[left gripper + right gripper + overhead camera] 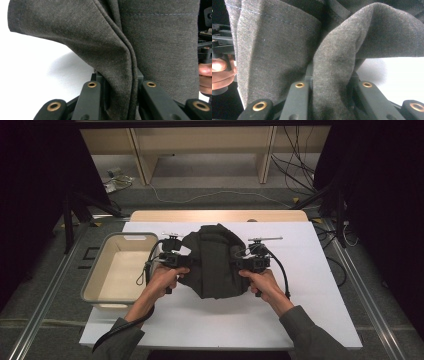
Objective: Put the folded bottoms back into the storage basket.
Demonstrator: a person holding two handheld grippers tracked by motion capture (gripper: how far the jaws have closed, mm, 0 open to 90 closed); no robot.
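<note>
High view: dark grey garment hangs bunched between left gripper and right gripper over the white desk, beside a beige bin; jaw tips are hidden by cloth.
Left gripper view: jaws clamp a folded seam; garment's top is cut off.
Right gripper view: jaws pinch a thick fold, pads buried.

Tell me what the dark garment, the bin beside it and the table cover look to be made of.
Dark garment: woven cloth, matte and slightly fuzzy, probably a wool or cotton blend; fine weave, stitched seams and soft folds show. Bin: likely moulded plastic, beige, smooth with a faint sheen and rounded corners. Table cover: a smooth white sheet, matte, perhaps paper or laminate; the look leaves that open.
</note>
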